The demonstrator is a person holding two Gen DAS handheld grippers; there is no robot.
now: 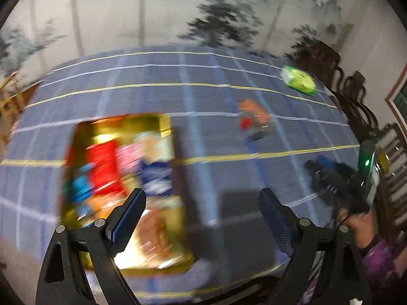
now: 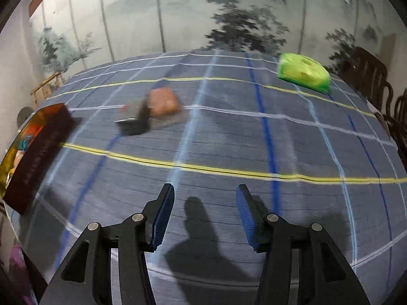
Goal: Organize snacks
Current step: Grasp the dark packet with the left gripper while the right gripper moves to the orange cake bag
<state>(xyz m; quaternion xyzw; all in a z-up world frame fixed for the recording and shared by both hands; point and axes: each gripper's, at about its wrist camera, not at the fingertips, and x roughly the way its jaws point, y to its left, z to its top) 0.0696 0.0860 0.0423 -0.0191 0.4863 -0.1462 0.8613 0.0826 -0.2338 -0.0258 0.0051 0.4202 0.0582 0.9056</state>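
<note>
We can read no text, brand or number in either view. Printing on the snack packets in the gold box [image 1: 76, 137] is smeared by blur, the faint marks on its dark side wall [image 2: 38, 157] stay illegible, and so does the green packet [image 2: 302, 72].

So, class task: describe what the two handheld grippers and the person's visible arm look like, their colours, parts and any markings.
Both the left gripper and right gripper have matte black angular frames with silver round pivot bolts; the jaws carry blue ribbed pads. In the left wrist view, the right gripper's body shows a lit green indicator light, and the hand holding it wears a purple patterned sleeve. No legible markings show.
</note>
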